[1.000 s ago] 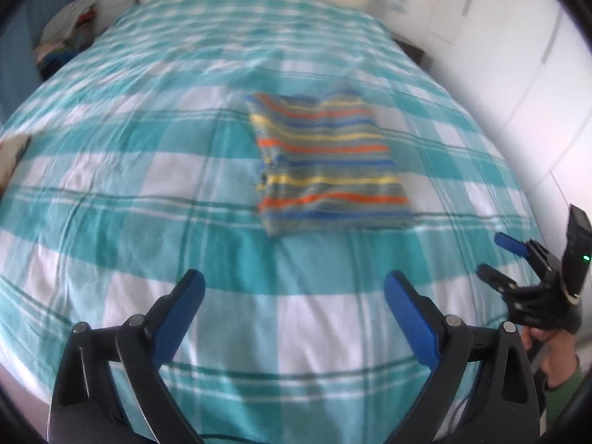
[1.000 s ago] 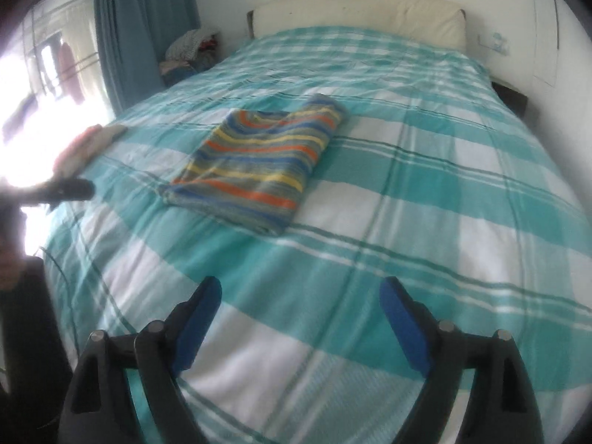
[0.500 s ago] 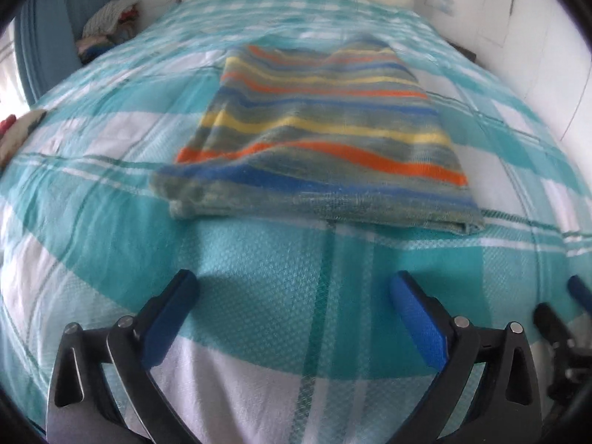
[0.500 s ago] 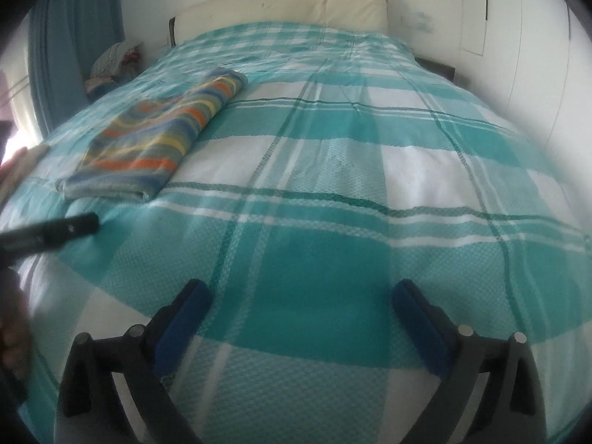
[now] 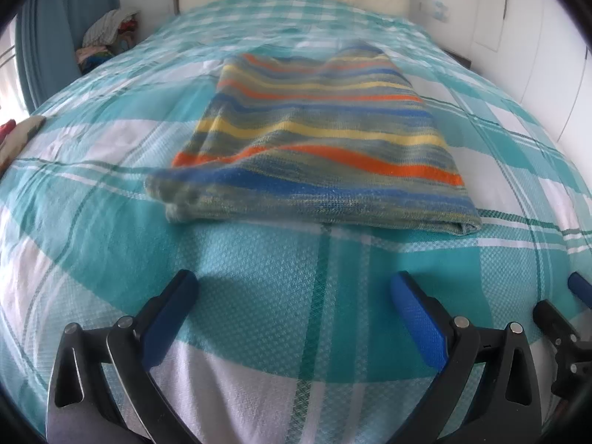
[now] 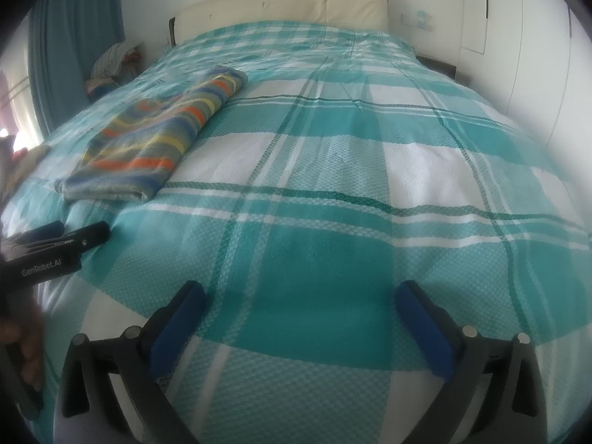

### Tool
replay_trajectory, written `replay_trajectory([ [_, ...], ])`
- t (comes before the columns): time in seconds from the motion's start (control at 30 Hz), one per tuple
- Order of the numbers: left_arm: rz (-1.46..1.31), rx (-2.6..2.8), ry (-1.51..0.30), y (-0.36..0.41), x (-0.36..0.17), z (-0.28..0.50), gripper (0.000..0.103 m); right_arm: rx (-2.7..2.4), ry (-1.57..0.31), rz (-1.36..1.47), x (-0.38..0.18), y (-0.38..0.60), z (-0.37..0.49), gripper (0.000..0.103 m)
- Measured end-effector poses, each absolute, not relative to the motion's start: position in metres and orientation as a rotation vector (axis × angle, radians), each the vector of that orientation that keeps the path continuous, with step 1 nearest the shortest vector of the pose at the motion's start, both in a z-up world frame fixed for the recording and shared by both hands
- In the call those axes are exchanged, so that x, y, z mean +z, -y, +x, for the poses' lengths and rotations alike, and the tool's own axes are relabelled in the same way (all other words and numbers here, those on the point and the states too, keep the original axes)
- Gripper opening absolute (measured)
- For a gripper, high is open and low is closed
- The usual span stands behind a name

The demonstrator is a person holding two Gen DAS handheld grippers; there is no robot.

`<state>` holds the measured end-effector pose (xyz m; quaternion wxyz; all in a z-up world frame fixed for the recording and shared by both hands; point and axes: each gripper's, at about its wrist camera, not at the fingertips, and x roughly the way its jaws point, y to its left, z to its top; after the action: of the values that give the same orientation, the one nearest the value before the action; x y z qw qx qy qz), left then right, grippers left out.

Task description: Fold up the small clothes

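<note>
A folded striped knit garment, with orange, yellow, blue and grey-green bands, lies flat on the teal and white checked bedspread. My left gripper is open and empty, low over the bed just in front of the garment's near folded edge. In the right wrist view the garment lies at the left. My right gripper is open and empty over bare bedspread, to the right of the garment. The left gripper shows at that view's left edge. The right gripper's fingertips show at the left wrist view's right edge.
A cream headboard stands at the far end of the bed. A pile of clothes sits by a blue curtain at the far left. White cupboard doors line the right side. Another piece of cloth lies at the bed's left edge.
Both grippers have come down low over the bed. The left one has closed in on the garment's near edge. The right one has swung right, so the garment sits at its left.
</note>
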<state>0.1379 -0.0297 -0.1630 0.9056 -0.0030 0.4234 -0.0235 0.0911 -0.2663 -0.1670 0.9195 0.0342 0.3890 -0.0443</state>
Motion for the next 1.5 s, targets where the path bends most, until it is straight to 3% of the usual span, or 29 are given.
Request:
replay_trajectory([
  [0.67,-0.008,-0.052,-0.88,0.03,-0.162,0.138,0.103,-0.092,-0.801,0.07,-0.167,0.267,0.091,0.103],
  [0.8,-0.018,-0.187,-0.973,0.007,-0.143,0.142,0.101,-0.076,-0.838,0.07,-0.165,0.268,0.094,0.103],
  [0.87,-0.079,-0.224,-0.92,-0.027,-0.121,0.145,0.102,-0.037,-0.878,0.088,-0.156,0.273,0.099,0.102],
  [1.0,-0.165,-0.255,-0.812,-0.086,-0.087,0.187,0.102,0.12,-0.815,0.261,-0.125,0.282,0.131,0.102],
  [1.13,-0.184,-0.348,-0.91,-0.092,-0.102,0.26,0.102,0.299,-0.822,0.462,-0.116,0.277,0.212,0.102],
  [1.2,-0.173,-0.387,-0.983,-0.08,-0.122,0.287,0.101,0.325,-0.851,0.479,-0.124,0.267,0.259,0.099],
  [1.33,-0.154,-0.389,-1.013,-0.066,-0.143,0.31,0.1,0.377,-0.928,0.57,-0.154,0.254,0.323,0.078],
  [1.37,-0.157,-0.394,-1.0,-0.064,-0.144,0.312,0.091,0.382,-0.934,0.59,-0.16,0.25,0.332,0.068],
  [1.4,-0.164,-0.403,-0.997,-0.061,-0.144,0.314,0.061,0.374,-0.947,0.558,-0.162,0.24,0.338,0.058],
  [1.43,-0.175,-0.425,-1.021,-0.057,-0.147,0.317,0.023,0.346,-0.97,0.471,-0.162,0.226,0.341,0.03],
  [1.5,-0.175,-0.42,-1.043,-0.051,-0.148,0.318,0.018,0.273,-0.935,0.198,-0.147,0.19,0.335,0.025],
])
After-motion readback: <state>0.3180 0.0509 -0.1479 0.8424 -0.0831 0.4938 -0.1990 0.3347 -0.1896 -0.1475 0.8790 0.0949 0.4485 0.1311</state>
